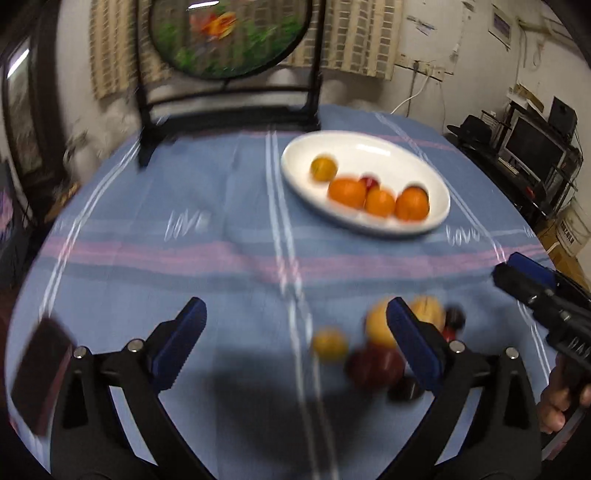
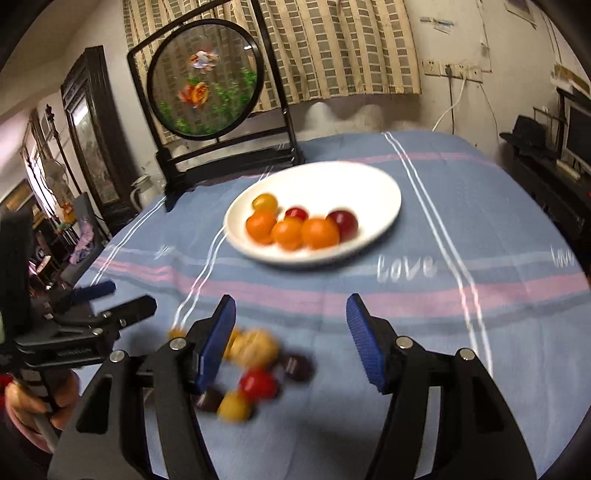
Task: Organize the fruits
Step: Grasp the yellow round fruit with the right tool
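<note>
A white oval plate [image 1: 417, 162] [image 2: 369, 192] on the blue striped tablecloth holds several oranges [image 1: 346, 192] [image 2: 319, 232], a yellow fruit [image 1: 323, 168] and red fruits [image 2: 343, 223]. Loose fruit lies on the cloth nearer me: a yellow one [image 1: 328, 343] [image 2: 234, 406], a dark red one [image 1: 375, 363], a bright red one [image 2: 258, 384], a large yellow-orange one [image 1: 378, 325] [image 2: 256, 347] and dark plums [image 2: 297, 367]. My left gripper [image 1: 295, 332] is open and empty, left of the pile. My right gripper [image 2: 290, 332] is open and empty above it.
A black-framed round goldfish screen [image 2: 205, 79] [image 1: 229, 33] stands at the table's far edge. The right gripper shows at the right of the left wrist view [image 1: 546, 295]; the left gripper shows at the left of the right wrist view [image 2: 92, 317]. Shelves with electronics [image 1: 532, 147] stand to the right.
</note>
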